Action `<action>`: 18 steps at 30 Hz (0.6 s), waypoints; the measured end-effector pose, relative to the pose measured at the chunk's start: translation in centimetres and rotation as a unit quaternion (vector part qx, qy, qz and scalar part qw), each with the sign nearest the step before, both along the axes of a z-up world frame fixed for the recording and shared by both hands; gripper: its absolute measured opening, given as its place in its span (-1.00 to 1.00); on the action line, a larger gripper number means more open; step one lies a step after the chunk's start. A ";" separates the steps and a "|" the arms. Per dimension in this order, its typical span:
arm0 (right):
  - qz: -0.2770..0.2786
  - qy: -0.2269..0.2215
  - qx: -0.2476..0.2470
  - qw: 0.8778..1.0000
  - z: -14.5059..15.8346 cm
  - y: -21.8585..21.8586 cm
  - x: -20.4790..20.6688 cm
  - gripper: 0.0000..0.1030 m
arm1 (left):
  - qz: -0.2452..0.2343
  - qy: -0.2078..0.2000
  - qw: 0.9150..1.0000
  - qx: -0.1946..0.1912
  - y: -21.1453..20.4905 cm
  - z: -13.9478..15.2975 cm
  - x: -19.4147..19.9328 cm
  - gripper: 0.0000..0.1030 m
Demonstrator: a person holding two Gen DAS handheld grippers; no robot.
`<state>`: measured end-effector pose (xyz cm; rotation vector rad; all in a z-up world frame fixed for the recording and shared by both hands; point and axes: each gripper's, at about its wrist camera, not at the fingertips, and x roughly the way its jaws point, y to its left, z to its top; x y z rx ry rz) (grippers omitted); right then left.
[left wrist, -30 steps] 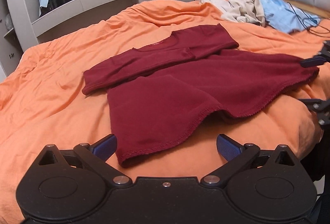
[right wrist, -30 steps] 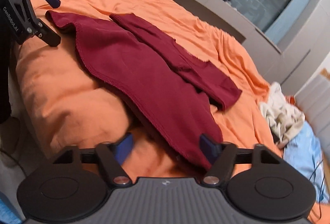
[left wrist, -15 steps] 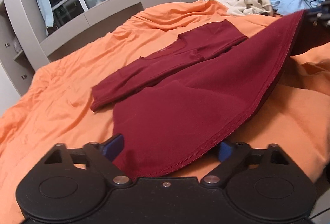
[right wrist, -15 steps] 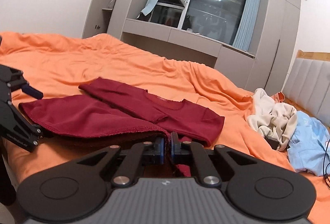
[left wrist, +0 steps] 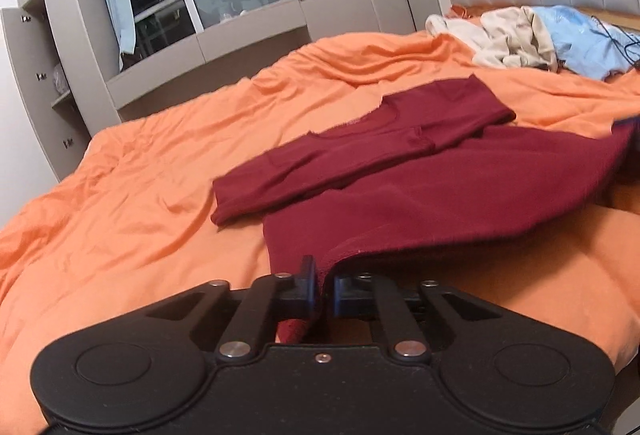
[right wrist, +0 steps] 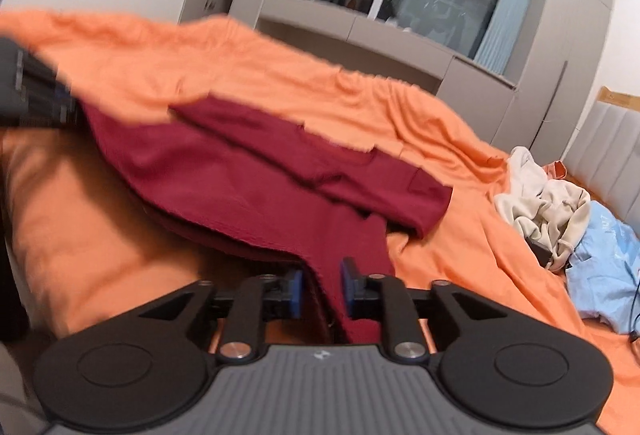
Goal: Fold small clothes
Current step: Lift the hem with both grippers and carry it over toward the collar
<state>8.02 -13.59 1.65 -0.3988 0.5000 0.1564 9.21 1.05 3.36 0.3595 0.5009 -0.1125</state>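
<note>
The left claw point(left wrist: 325, 289) has just closed on one hem corner of the maroon garment point(left wrist: 420, 195), while the right claw point(right wrist: 321, 289) has just been opening, jaws partly apart with the other corner hanging between them, contact unclear. The garment lies on the orange bed point(left wrist: 140, 203), sleeves already turned in; the hem-to-neck fold appears outstanding. The right view is blurred, and the left claw there is barely legible.

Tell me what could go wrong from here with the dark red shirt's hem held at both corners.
1. The right gripper has just been opening; its pads stand apart with the hem corner of the dark red shirt loose between them, so that corner could drop.
2. The left gripper pinches only the very edge; a pull could slip it free.
3. The sleeves already folded across the shirt may shift if the hem is dragged along the orange duvet.
</note>
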 end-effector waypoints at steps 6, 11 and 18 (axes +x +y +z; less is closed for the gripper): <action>0.002 -0.014 -0.061 0.998 -1.3 1.7 -0.8 -0.88 | -0.002 -0.052 0.998 -0.018 0.6 1.2 -1.2 -0.92; -0.009 -0.083 -0.074 0.994 0.0 1.9 -3.1 -0.90 | -0.009 -0.098 0.995 -0.024 1.2 2.8 -3.1 -0.93; -0.013 -0.139 -0.074 0.987 3.5 1.9 -7.4 -0.90 | -0.032 -0.131 0.990 -0.031 1.2 5.6 -7.5 -0.93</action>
